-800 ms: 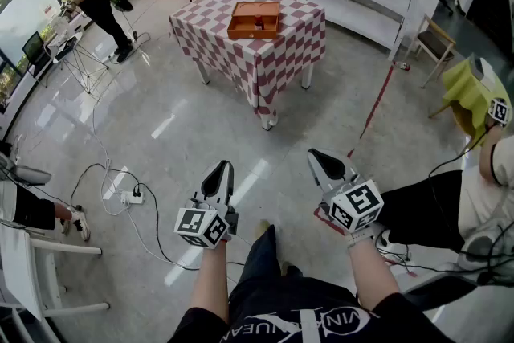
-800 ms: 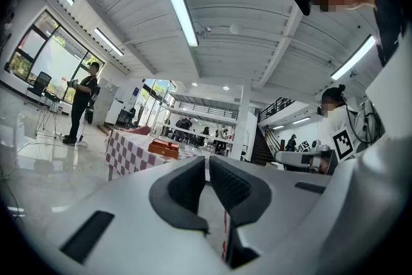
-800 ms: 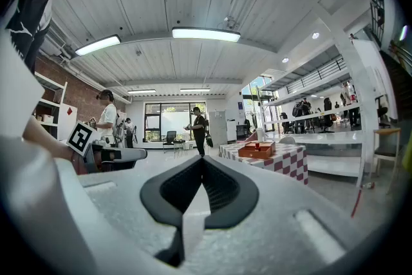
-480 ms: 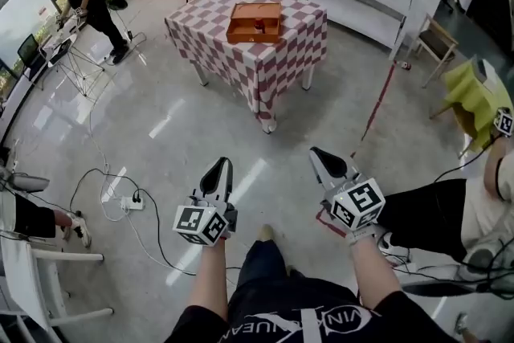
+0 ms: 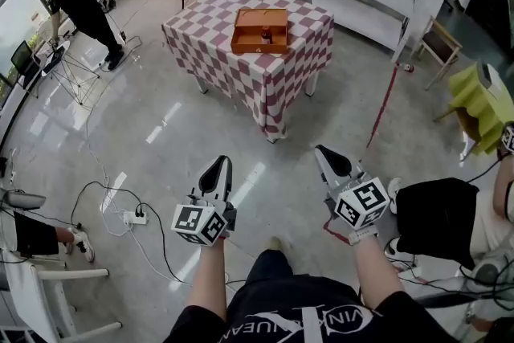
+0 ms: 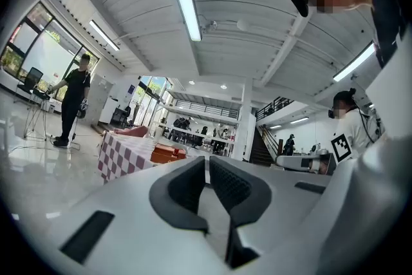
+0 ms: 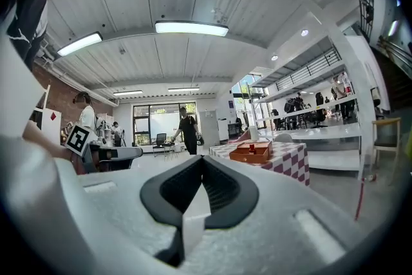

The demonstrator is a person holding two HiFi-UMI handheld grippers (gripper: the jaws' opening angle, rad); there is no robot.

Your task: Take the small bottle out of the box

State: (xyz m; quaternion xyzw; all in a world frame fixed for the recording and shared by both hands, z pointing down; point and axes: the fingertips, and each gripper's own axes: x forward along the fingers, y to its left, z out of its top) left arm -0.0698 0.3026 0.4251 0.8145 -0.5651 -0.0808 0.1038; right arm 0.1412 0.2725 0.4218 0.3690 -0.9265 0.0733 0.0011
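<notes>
You're holding the left gripper [image 5: 218,169] low over the floor [image 5: 161,142], jaws sitting together, gripping nothing. The right gripper [image 5: 328,157] is riding beside it, jaws pressing shut, empty too. The bottle [image 5: 266,34] is standing in the box [image 5: 250,39] on the counter [image 5: 233,67], well ahead.

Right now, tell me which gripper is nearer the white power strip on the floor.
Left. The left gripper hangs just right of the power strip; the right gripper is farther right, beyond the left one.
</notes>
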